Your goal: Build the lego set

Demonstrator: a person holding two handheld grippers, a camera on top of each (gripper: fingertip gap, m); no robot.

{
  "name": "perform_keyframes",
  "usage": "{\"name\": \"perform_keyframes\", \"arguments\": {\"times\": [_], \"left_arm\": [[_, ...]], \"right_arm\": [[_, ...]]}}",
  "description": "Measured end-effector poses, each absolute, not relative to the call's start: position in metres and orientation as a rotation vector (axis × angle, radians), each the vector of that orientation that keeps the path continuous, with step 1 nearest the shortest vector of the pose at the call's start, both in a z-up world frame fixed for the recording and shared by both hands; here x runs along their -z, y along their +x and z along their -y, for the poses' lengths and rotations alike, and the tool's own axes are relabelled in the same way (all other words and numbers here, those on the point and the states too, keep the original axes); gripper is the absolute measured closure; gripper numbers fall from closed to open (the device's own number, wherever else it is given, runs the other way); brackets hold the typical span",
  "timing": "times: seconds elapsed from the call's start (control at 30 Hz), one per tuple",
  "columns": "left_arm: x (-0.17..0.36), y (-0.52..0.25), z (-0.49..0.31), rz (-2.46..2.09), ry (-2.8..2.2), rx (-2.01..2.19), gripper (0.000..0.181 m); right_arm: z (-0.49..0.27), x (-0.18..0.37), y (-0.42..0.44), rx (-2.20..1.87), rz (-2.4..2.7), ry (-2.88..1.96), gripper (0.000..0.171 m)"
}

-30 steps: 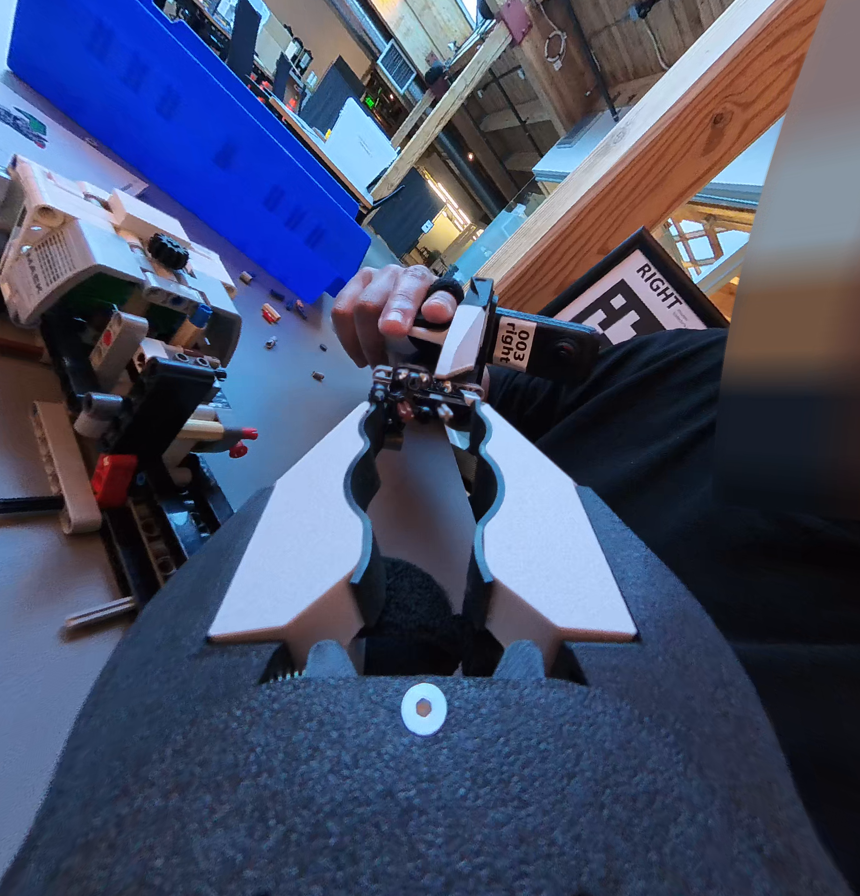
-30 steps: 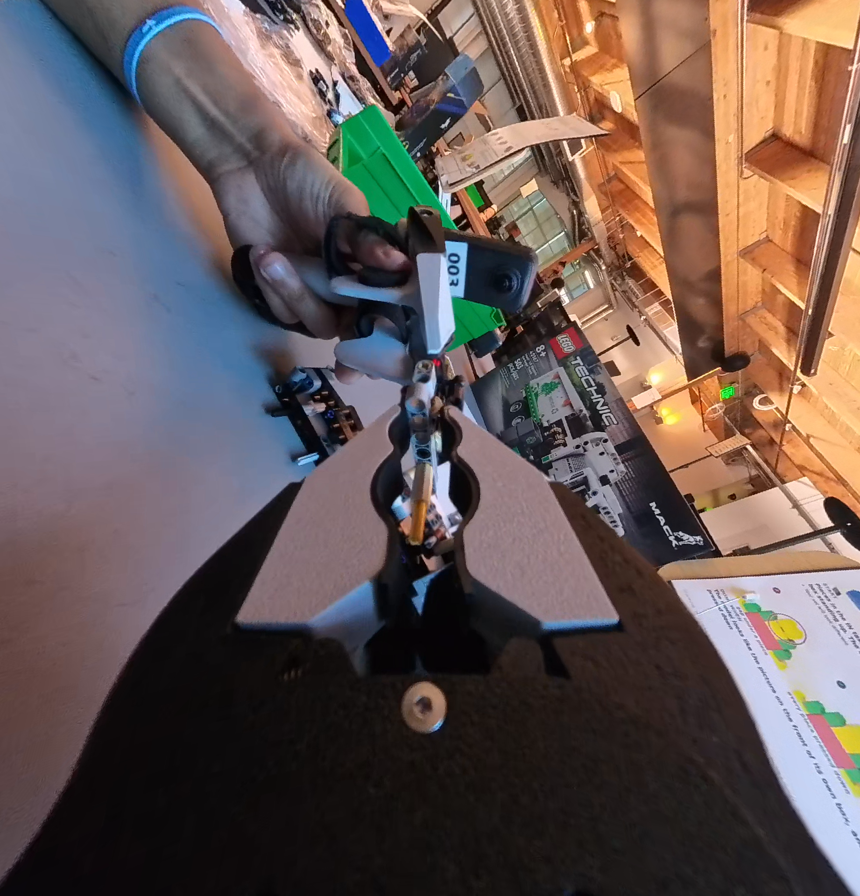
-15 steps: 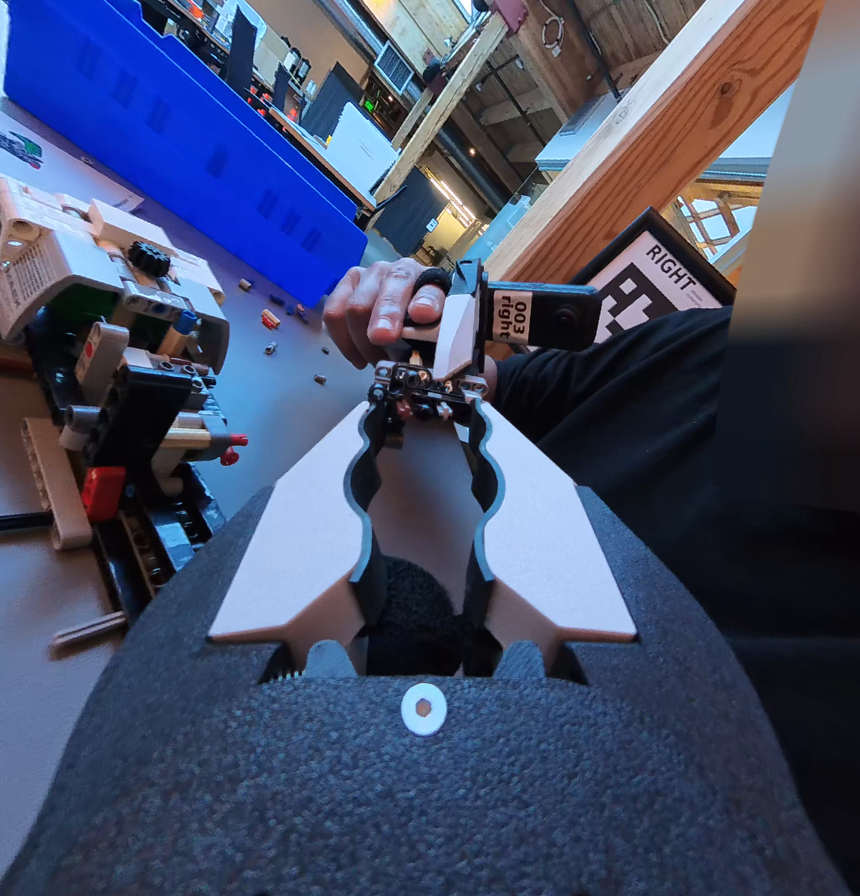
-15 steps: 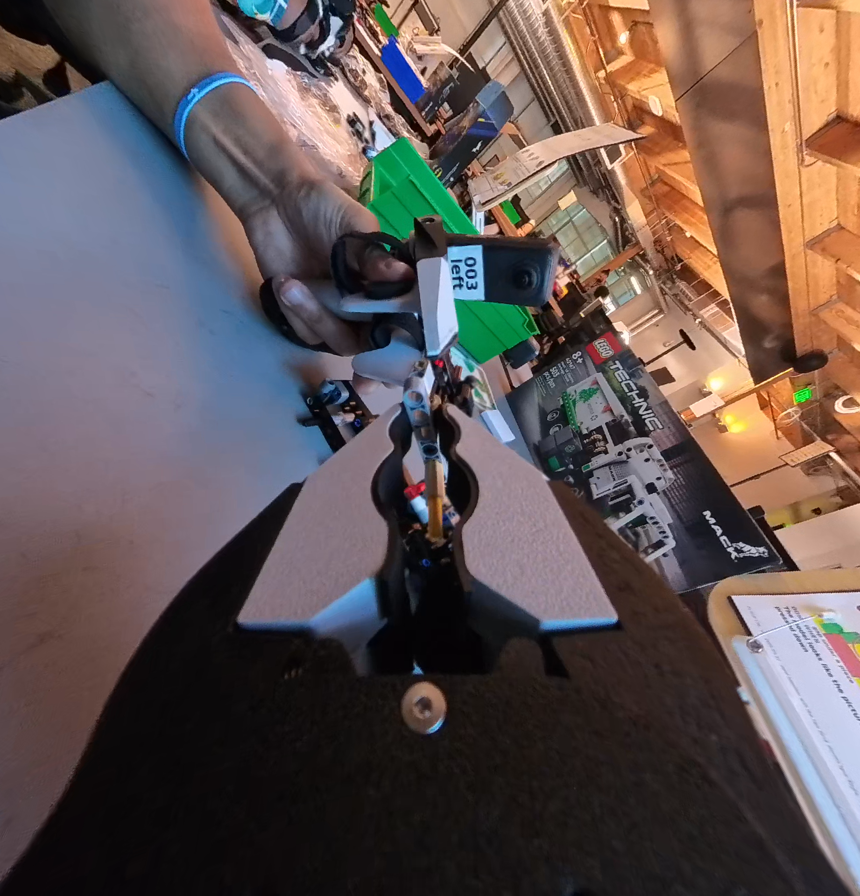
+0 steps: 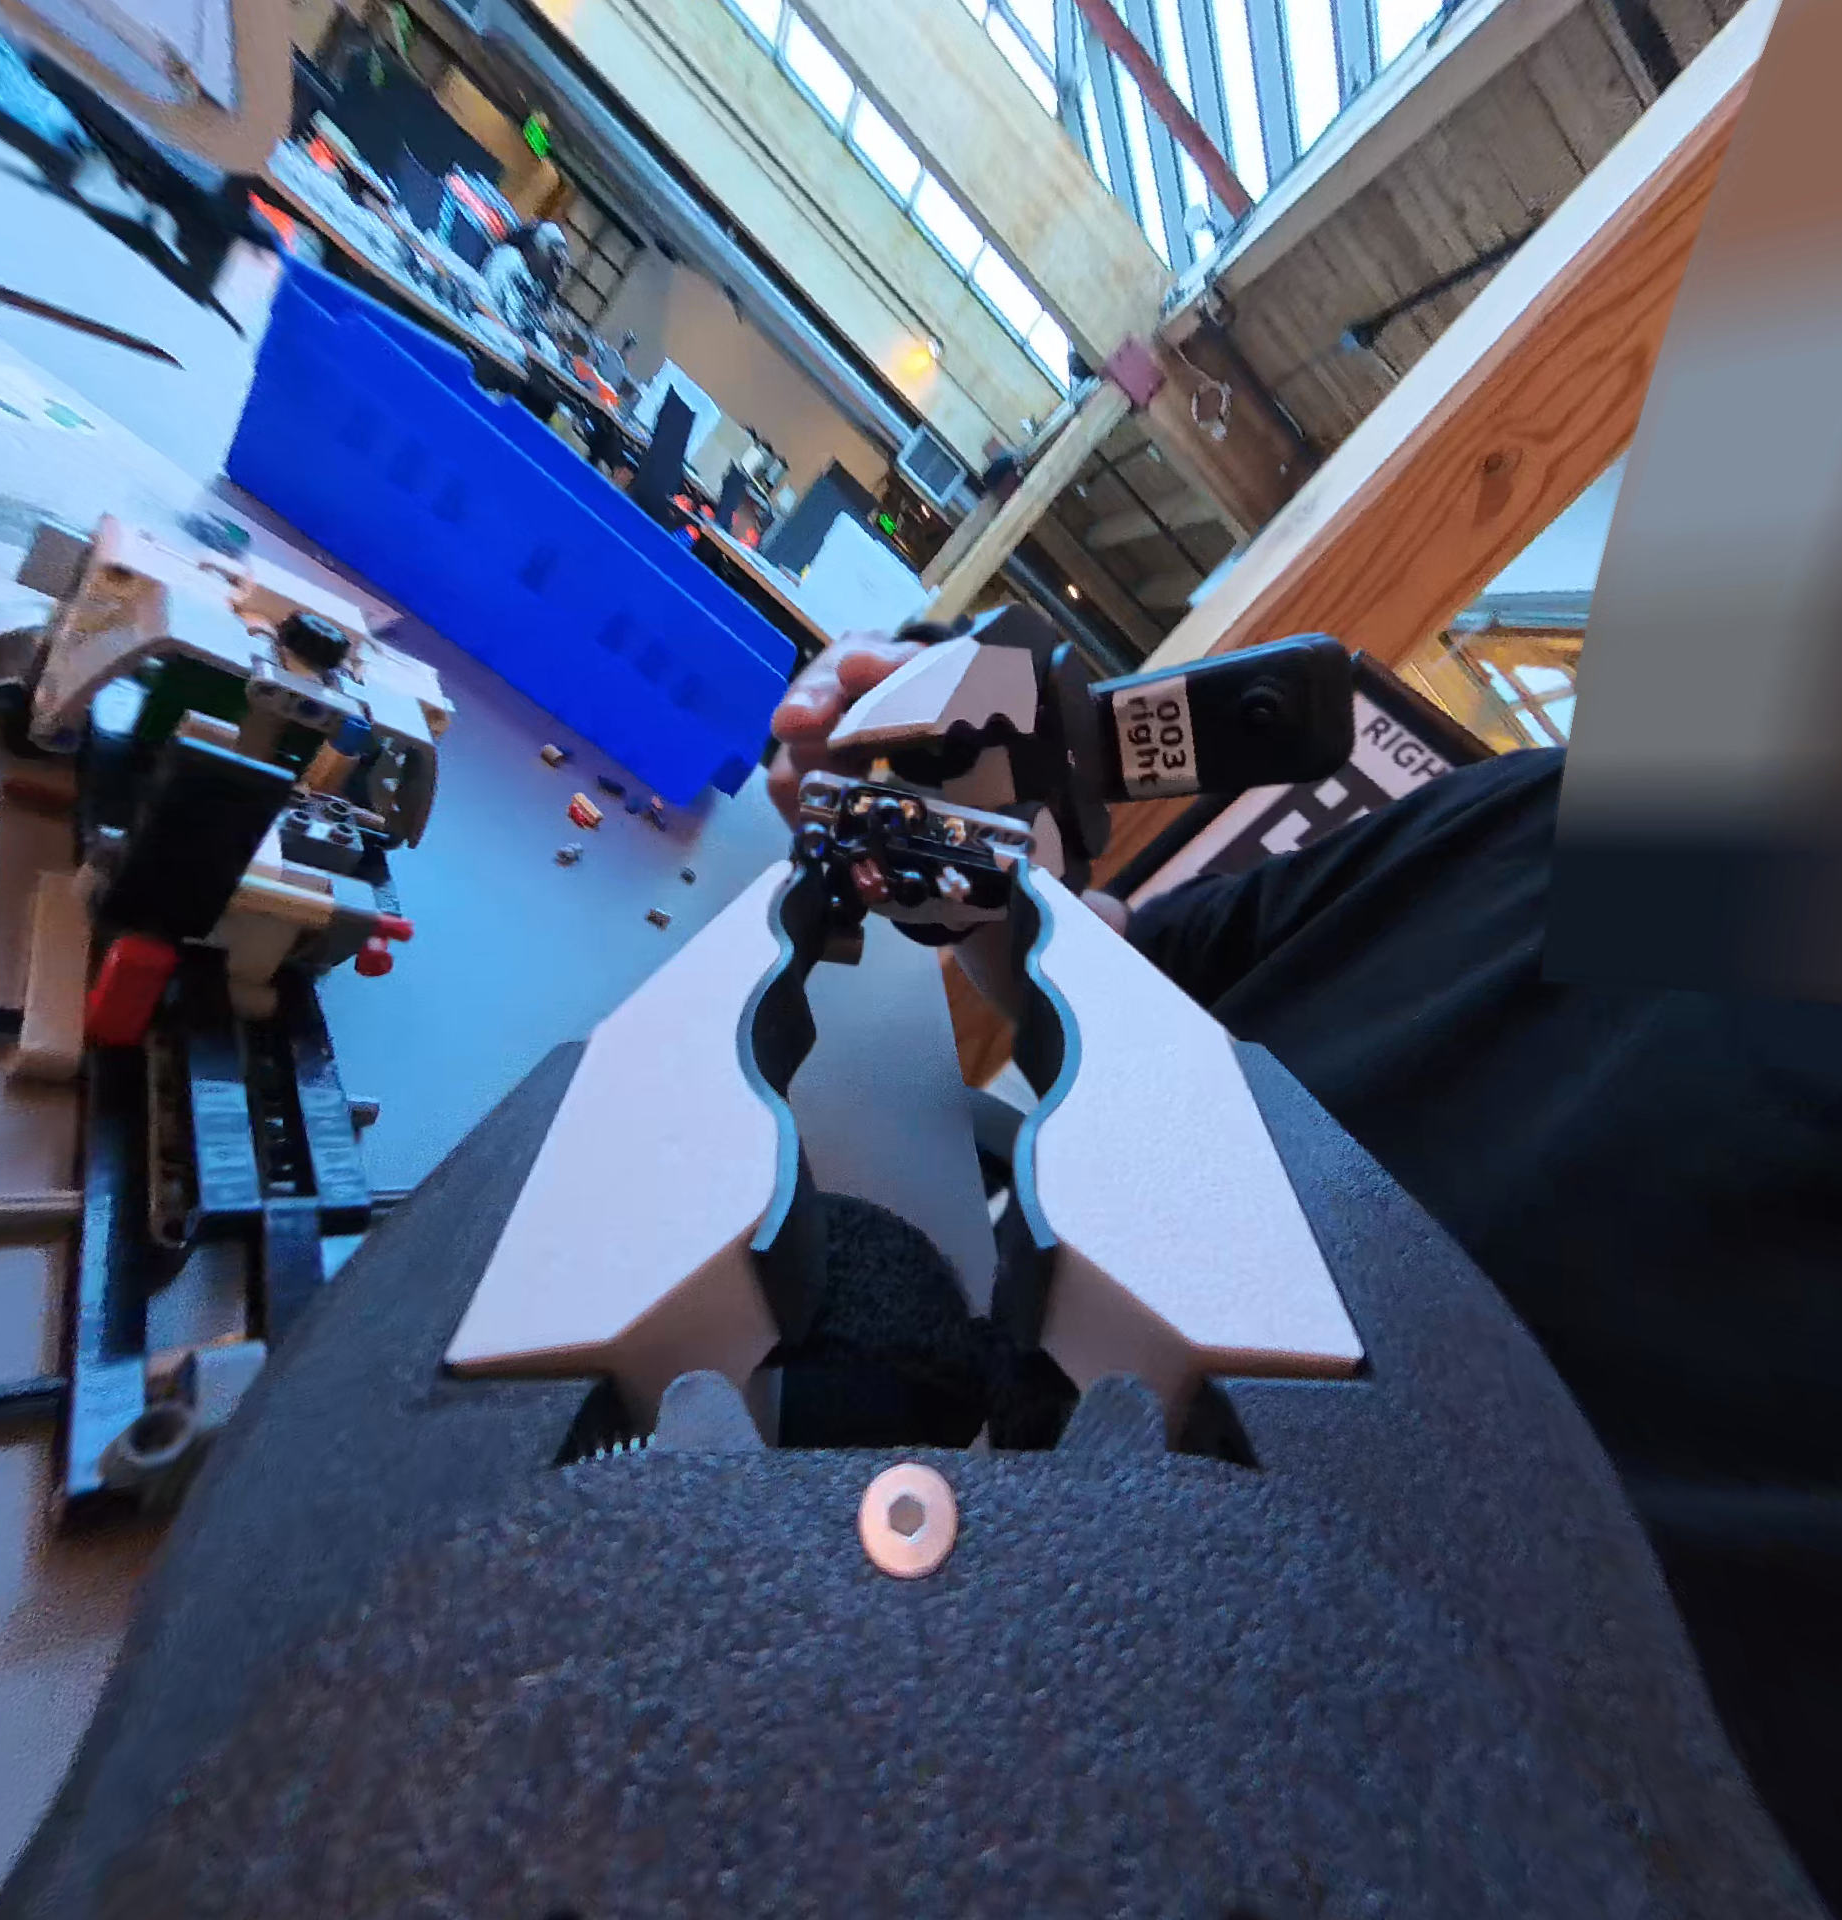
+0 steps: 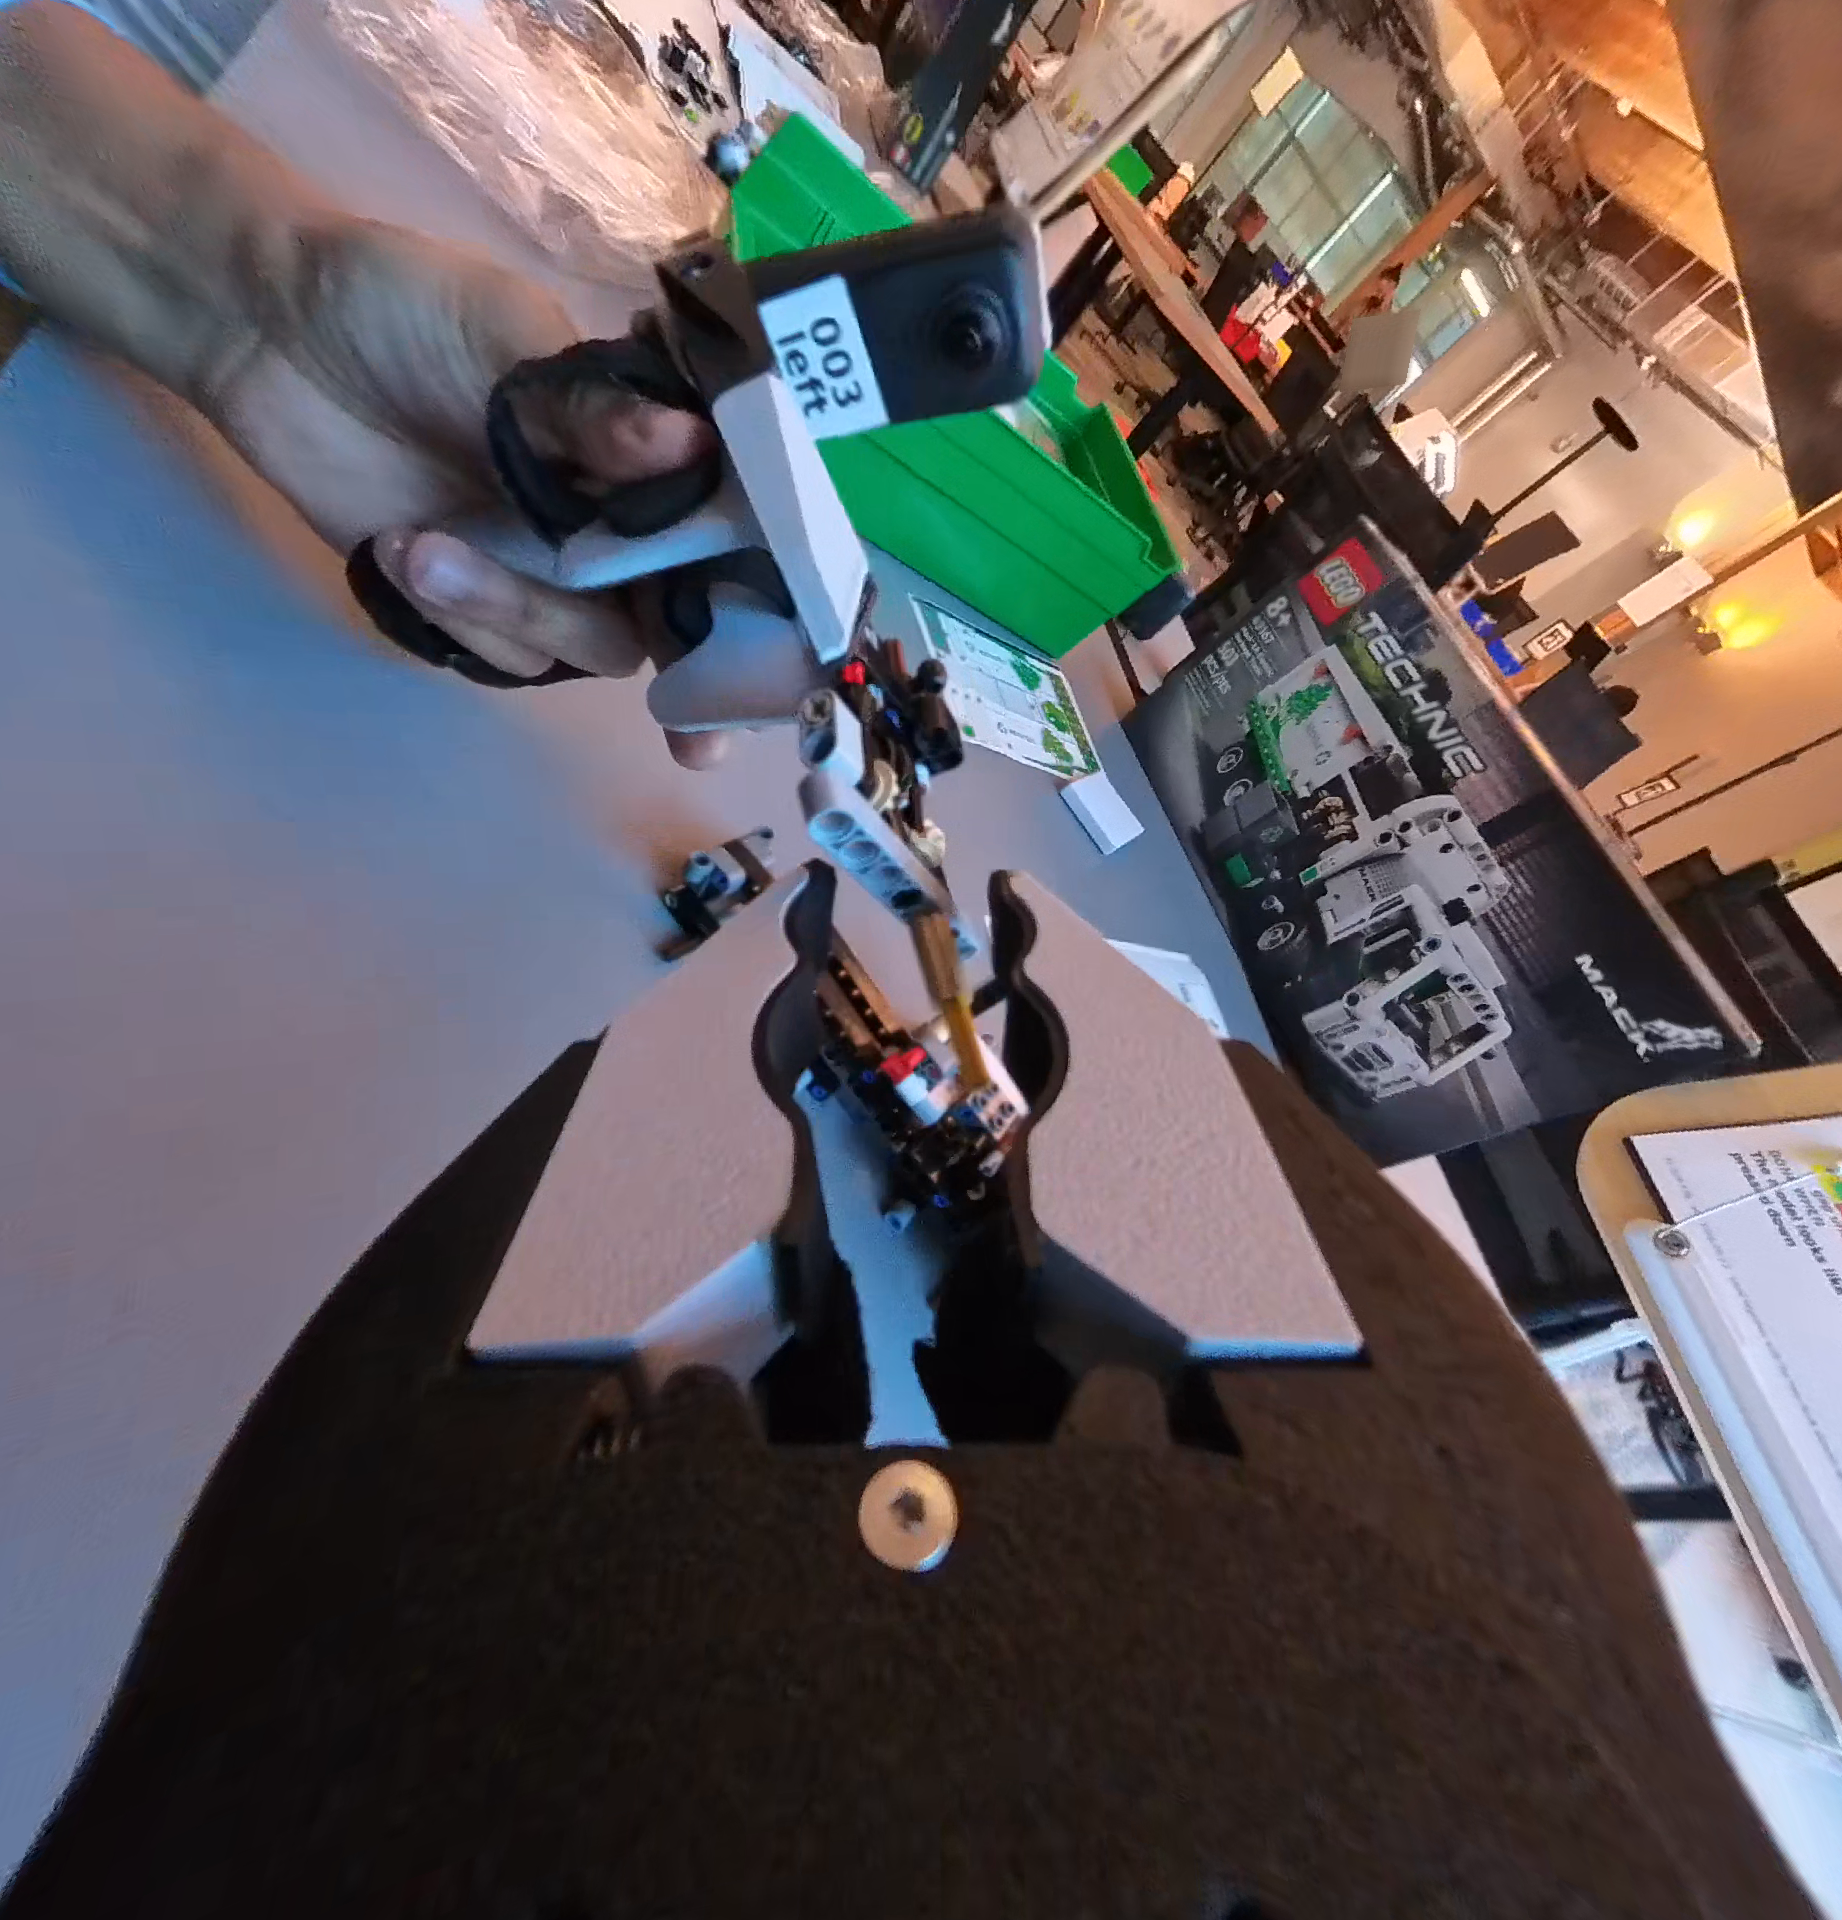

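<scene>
My left tongs clamp one end of the small lego sub-assembly above the desk, my right tongs grip its other end, and the larger lego model stands on the desk beyond.

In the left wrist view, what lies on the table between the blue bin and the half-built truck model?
In the left wrist view, a few small loose Lego pieces lie scattered on the grey table between the blue bin and the half-built truck model; otherwise bare.
</scene>
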State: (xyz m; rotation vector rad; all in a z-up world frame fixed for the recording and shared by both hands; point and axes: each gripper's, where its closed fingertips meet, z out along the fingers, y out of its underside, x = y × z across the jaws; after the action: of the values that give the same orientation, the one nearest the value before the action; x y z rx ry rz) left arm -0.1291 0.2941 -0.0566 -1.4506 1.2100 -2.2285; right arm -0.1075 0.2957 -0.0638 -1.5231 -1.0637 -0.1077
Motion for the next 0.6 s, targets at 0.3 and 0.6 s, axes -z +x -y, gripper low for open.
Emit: {"name": "perform_keyframes", "arguments": {"times": [0.3,0.6], "left_arm": [[0.07,-0.157,-0.301,-1.183,-1.426,1.882,0.149],[0.087,-0.16,-0.286,-1.452,-1.248,1.193,0.148]], "right_arm": [[-0.274,0.071,-0.11,-0.001,0.938,-1.765,0.127],[-0.272,0.095,-0.155,-0.831,0.267,-2.203,0.095]]}}
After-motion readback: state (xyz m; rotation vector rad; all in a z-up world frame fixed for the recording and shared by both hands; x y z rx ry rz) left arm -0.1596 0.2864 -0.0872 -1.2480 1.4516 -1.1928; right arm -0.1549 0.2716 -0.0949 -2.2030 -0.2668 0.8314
